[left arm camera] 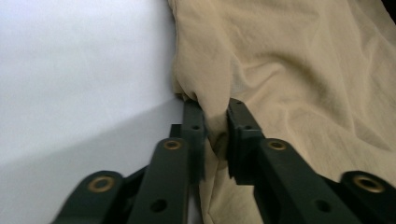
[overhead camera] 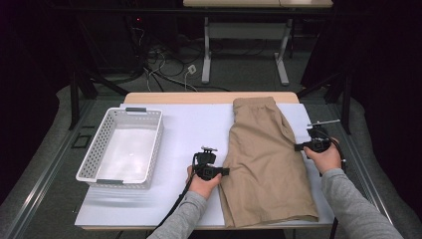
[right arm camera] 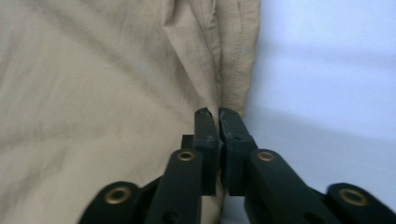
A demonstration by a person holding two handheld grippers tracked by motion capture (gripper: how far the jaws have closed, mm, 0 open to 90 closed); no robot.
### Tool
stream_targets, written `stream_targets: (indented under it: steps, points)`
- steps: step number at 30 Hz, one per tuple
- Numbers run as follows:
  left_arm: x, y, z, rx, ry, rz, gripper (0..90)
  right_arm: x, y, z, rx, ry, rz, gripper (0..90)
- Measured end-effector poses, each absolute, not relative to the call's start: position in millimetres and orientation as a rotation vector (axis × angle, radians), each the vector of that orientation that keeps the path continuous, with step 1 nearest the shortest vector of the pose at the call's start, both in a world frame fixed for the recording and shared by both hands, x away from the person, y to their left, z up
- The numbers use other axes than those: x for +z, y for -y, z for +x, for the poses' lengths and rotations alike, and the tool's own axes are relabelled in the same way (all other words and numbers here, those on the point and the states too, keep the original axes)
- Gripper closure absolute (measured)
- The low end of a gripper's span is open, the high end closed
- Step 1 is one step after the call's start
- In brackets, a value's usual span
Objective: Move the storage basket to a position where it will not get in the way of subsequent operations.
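A dark room with cables and a second desk on the floor lies behind a wooden table [overhead camera: 209, 97] covered by a white sheet [overhead camera: 194, 129]. A white basket [overhead camera: 122, 147] sits at the sheet's left side, empty as far as the high view shows. The shorts [overhead camera: 266, 159], khaki and folded into a long strip, lie on the right half of the sheet, their long axis running from the far edge to the near edge, the near end just at the near edge. The left gripper [overhead camera: 226, 172] comes at the shorts from the left, at the strip's left edge somewhat nearer the person than halfway along; in the left gripper view its jaws have closed on a bunched fold of cloth, which is squeezed between them. The right gripper [overhead camera: 297, 147] meets the right edge a little farther from the person, and in the right gripper view its jaws are together with the hem of the cloth pinched in the narrow slit between them. So each gripper has its own long edge, and the cloth lies between the two, the left pointing right and the right pointing left. My judgement is that the next move is a lift or fold across the strip's length; it turns on both pinches holding while the cloth rises evenly. The basket is well apart, to the left, nearer the left hand.
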State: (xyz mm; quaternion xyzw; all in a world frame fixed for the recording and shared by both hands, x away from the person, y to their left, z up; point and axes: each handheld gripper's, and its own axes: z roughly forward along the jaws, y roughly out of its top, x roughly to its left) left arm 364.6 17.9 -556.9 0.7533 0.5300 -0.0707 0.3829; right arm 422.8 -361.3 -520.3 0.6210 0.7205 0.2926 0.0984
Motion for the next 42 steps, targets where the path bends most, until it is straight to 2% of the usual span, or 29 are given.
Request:
stream_targets:
  steps: [4, 13, 29, 42]
  points:
    - [-557.5, -22.4, 363.2, -0.216, -1.353, 1.902, 84.8, -512.3, 356.7, 420.1, 0.878, -2.139, 1.806, 73.1]
    - [-550.4, -29.8, 355.5, -0.204, -1.325, 1.889, 86.0, -483.0, 326.7, 421.3, 0.926, -2.171, 1.692, 56.3]
    - [-542.8, -40.8, 346.9, -0.201, -1.277, 1.859, 86.5, -448.6, 271.0, 457.2, 0.882, -2.173, 1.562, 45.2]
    - [-543.7, -39.5, 345.4, -0.17, -1.269, 1.877, 86.4, -452.6, 220.5, 478.9, 0.844, -2.201, 1.53, 36.6]
